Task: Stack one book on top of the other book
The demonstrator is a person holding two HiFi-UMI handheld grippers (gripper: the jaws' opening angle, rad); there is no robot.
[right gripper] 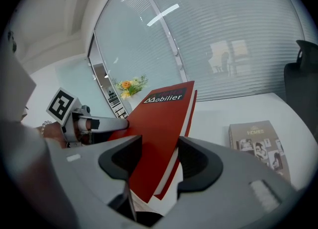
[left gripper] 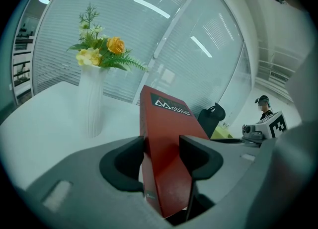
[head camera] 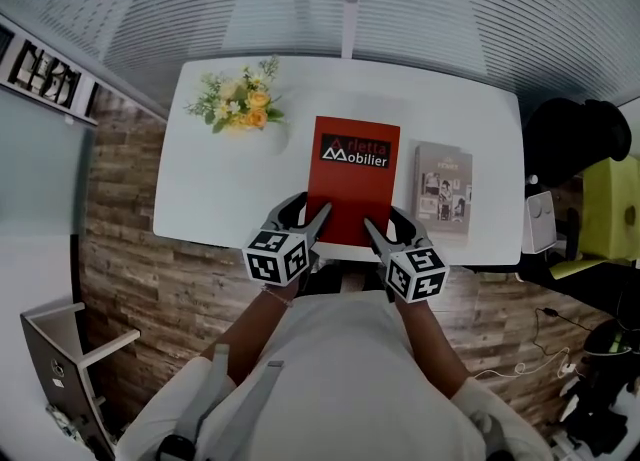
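The stacking is not yet done: the red book [head camera: 352, 174] and the grey book [head camera: 443, 189] sit side by side, apart, on the right half of the table [head camera: 220, 199]. The grey one lies flat near the right edge. The left tool [head camera: 308, 214] and right tool [head camera: 388, 226] each have their jaws closed on the red book's near end, at its two corners by the table's front edge. Its long axis runs front to back, with the title end pointing at the far edge and seemingly tipped up. What is left, I judge, is to carry it right and lay it down on the grey book.
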